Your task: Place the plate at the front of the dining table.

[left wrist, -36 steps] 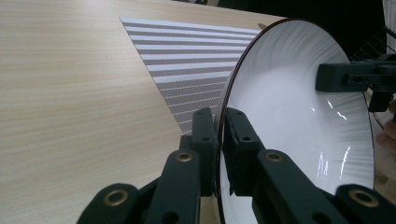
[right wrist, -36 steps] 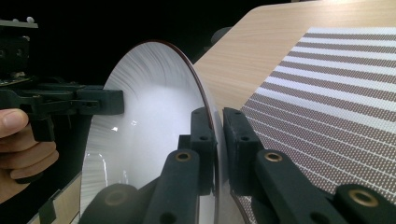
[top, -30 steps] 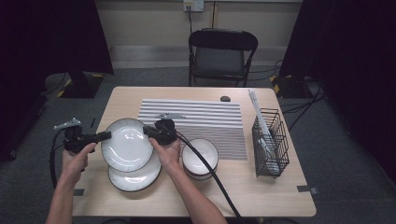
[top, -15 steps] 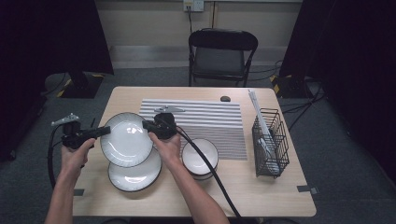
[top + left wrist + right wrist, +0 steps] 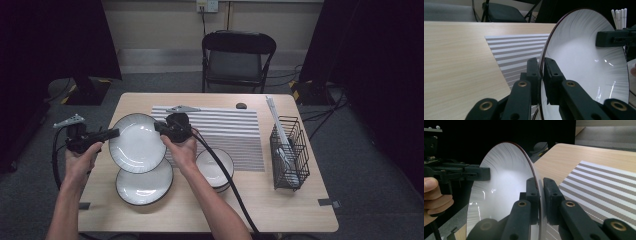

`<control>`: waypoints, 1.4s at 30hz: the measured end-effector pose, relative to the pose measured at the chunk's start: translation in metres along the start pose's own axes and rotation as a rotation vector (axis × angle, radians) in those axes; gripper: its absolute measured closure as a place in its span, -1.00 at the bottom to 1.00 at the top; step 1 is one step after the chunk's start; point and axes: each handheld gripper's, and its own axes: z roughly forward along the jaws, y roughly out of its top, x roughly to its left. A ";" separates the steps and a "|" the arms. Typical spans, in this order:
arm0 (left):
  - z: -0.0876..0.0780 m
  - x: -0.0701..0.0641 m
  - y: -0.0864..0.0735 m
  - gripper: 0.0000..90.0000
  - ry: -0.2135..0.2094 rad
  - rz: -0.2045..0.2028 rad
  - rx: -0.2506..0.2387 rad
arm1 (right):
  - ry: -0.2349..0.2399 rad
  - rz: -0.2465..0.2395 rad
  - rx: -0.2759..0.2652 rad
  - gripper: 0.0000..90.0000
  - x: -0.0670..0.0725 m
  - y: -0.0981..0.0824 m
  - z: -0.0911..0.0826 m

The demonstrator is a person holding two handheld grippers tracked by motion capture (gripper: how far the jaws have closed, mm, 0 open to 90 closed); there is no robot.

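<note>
A white plate (image 5: 137, 142) with a dark rim hangs above the table, held from both sides. My left gripper (image 5: 114, 133) is shut on its left rim, and my right gripper (image 5: 161, 127) is shut on its right rim. In the left gripper view the jaws pinch the plate (image 5: 584, 57) edge at my left gripper (image 5: 541, 67), with the other gripper's jaw at the far rim. The right gripper view shows my right gripper (image 5: 541, 187) clamped on the plate (image 5: 504, 195) edge. A second white plate (image 5: 144, 182) lies flat on the table below.
A striped placemat (image 5: 220, 132) covers the table's middle. White stacked bowls (image 5: 215, 167) sit just right of my right forearm. A black wire rack (image 5: 289, 152) holding white items stands at the right. A black folding chair (image 5: 237, 57) is behind the table.
Both grippers have risen with the plate held between them, lifting it higher off the lower plate and slightly toward the far side.
</note>
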 end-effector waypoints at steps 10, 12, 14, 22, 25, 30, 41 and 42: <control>0.010 -0.015 0.010 0.86 -0.025 0.014 -0.014 | -0.021 -0.023 -0.004 0.86 -0.006 0.011 -0.019; 0.011 -0.017 0.012 0.86 -0.024 0.019 -0.014 | -0.020 -0.021 -0.006 0.86 -0.008 0.012 -0.022; 0.013 -0.020 0.013 0.86 -0.026 0.024 -0.013 | -0.023 -0.022 -0.008 0.86 -0.010 0.013 -0.025; 0.026 -0.032 0.020 0.87 -0.047 0.034 -0.010 | -0.033 -0.024 -0.010 0.86 -0.021 0.015 -0.040; 0.032 -0.038 0.024 0.87 -0.053 0.046 -0.004 | -0.041 -0.023 -0.019 0.85 -0.026 0.015 -0.047; 0.041 -0.048 0.029 0.88 -0.066 0.059 0.002 | -0.044 -0.005 -0.031 0.85 -0.036 0.013 -0.058; 0.061 -0.061 0.031 0.88 -0.096 0.073 0.019 | -0.064 -0.005 -0.040 0.84 -0.053 0.008 -0.075; 0.062 -0.062 0.032 0.88 -0.096 0.076 0.021 | -0.064 -0.005 -0.043 0.84 -0.055 0.008 -0.077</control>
